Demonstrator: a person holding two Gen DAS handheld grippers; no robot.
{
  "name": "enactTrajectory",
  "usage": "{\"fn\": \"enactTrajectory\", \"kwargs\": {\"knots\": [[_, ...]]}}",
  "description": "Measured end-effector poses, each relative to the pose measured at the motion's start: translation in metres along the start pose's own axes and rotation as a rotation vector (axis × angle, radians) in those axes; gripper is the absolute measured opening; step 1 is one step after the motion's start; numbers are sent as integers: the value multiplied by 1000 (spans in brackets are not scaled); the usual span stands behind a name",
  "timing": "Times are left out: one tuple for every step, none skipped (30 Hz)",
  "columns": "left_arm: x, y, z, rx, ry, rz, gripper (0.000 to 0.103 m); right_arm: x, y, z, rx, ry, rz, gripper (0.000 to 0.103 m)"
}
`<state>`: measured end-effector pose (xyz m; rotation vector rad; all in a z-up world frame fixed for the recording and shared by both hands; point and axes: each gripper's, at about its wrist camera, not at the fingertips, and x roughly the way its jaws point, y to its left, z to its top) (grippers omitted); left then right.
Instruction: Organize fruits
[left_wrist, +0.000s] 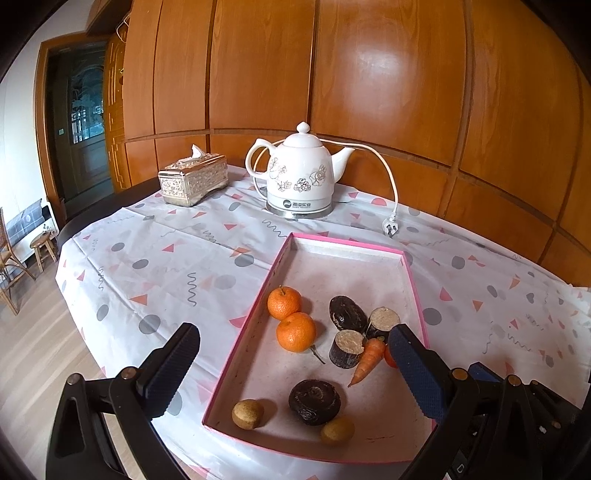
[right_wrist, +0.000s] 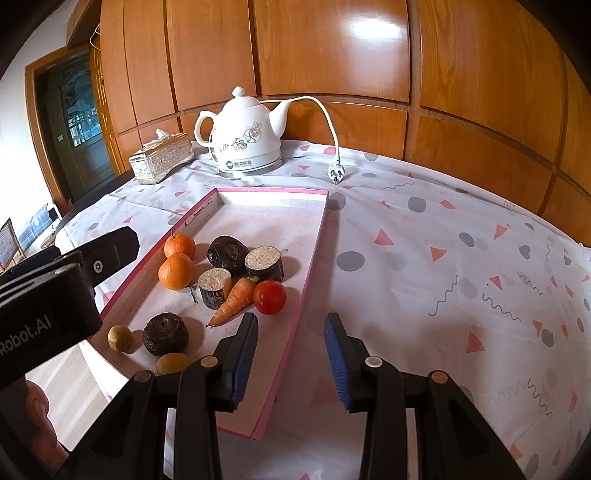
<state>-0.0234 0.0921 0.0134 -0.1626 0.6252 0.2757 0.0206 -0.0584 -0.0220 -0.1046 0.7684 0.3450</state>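
A shallow pink-rimmed tray (left_wrist: 245, 332) (right_wrist: 314, 251) lies on the patterned tablecloth. In it are two oranges (left_wrist: 296, 331) (right_wrist: 176, 272), a carrot (left_wrist: 365, 360) (right_wrist: 234, 301), a red tomato (right_wrist: 269, 296), three dark cut cylinder pieces (left_wrist: 347, 349) (right_wrist: 215, 286), a dark round lump (left_wrist: 314, 400) (right_wrist: 165, 333) and two small brown fruits (left_wrist: 247, 413) (right_wrist: 119, 338). My left gripper (left_wrist: 295, 373) is open wide over the tray's near end, empty. My right gripper (right_wrist: 290, 360) is open, straddling the tray's right rim without touching it, just short of the tomato.
A white floral electric kettle (left_wrist: 299, 173) (right_wrist: 247, 136) stands at the back, its cord and plug (left_wrist: 390, 227) (right_wrist: 336, 171) on the cloth. A silver tissue box (left_wrist: 192, 179) (right_wrist: 160, 158) sits left of it. Wood panelling backs the table; the table edge and floor are on the left.
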Motion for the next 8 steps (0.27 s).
{"fn": "enactTrajectory", "kwargs": {"knots": [[0, 0, 0, 1, -2, -3, 103, 0, 0, 0, -1, -1, -1, 38], [-1, 0, -1, 3, -5, -4, 102, 0, 0, 0, -1, 0, -2, 38], [-1, 0, -1, 7, -6, -3, 101, 0, 0, 0, 0, -1, -3, 38], [-1, 0, -1, 9, -7, -2, 99, 0, -1, 0, 0, -2, -3, 38], [-1, 0, -1, 11, -7, -3, 99, 0, -1, 0, 1, -4, -3, 38], [-1, 0, -1, 8, -7, -4, 99, -1, -2, 0, 5, -8, -4, 38], [-1, 0, -1, 4, -5, -11, 99, -3, -5, 0, 12, -14, -7, 38], [-1, -1, 0, 5, -2, -16, 100, -3, -7, 1, 17, -16, -8, 38]]}}
